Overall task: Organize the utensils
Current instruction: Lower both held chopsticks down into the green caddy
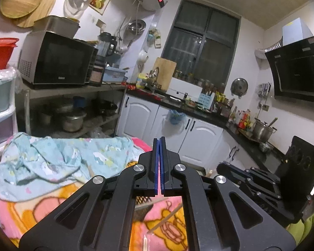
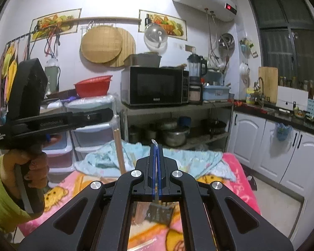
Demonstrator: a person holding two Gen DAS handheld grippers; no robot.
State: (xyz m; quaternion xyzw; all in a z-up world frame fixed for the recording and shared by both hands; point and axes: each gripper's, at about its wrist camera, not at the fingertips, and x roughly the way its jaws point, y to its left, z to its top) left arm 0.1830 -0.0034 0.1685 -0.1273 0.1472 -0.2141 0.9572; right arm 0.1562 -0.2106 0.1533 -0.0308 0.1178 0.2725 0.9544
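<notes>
Hanging from the shut left gripper (image 2: 115, 118), wrapped wooden chopsticks (image 2: 119, 146) are dangling above the fuzzy pink blanket (image 2: 236, 167); the right gripper (image 2: 156, 146) is pinching clear crinkly plastic wrap (image 2: 154, 141).

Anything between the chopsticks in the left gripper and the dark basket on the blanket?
Nothing visible. The chopsticks hang from the shut left gripper over the blanket, near the basket. The blue cloth lies farther back. The right gripper, shut on a clear wrapper, is beside them.
</notes>
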